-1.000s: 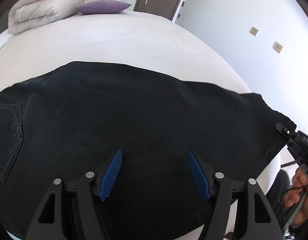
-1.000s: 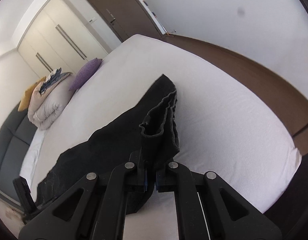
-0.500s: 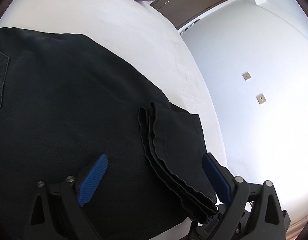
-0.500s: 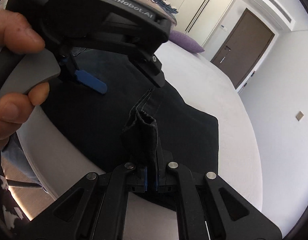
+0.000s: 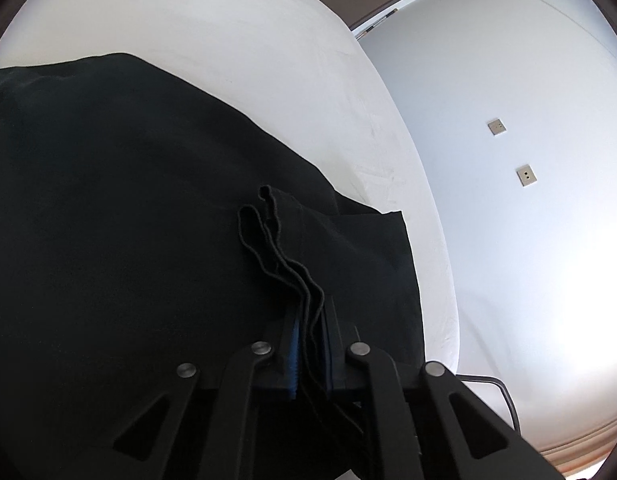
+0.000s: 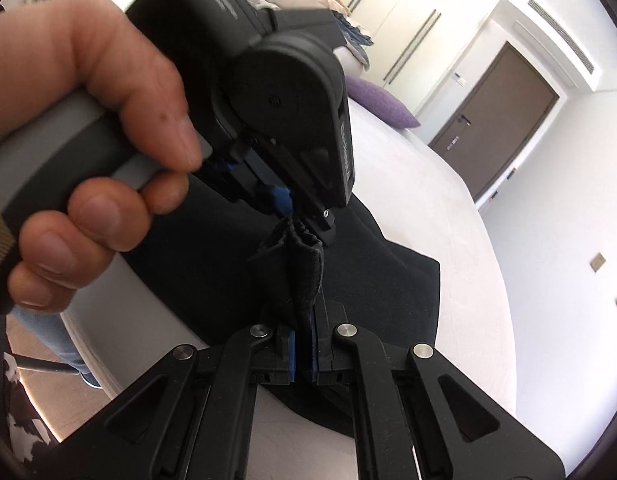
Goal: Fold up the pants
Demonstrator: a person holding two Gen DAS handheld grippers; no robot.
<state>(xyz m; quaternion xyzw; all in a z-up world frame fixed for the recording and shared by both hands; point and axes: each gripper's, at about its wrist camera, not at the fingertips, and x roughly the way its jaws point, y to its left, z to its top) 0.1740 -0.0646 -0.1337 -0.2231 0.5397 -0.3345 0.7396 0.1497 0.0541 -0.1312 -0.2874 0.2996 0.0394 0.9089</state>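
Observation:
Black pants (image 5: 108, 200) lie spread on the white bed (image 5: 228, 40), the leg end folded back over them. In the left wrist view my left gripper (image 5: 310, 312) is closing its jaws, and the blue pads press on the stacked hem edges (image 5: 276, 248). In the right wrist view my right gripper (image 6: 304, 320) is shut on the same bunched hem (image 6: 308, 276), which rises from its pads. Just beyond, the left gripper (image 6: 304, 216) pinches the other end of that bunch, gripped by a person's hand (image 6: 88, 120). The two grippers face each other closely.
A purple pillow (image 6: 382, 104) and a folded duvet (image 6: 348, 52) sit at the bed's far end. A brown door (image 6: 496, 120) and white wardrobes stand beyond. The wall with sockets (image 5: 524, 176) is right of the bed. The bed edge and floor lie lower left (image 6: 40, 364).
The left gripper went from wide open around the hems to shut on them. The right gripper swung the folded leg end in and rolled, now close against the left gripper.

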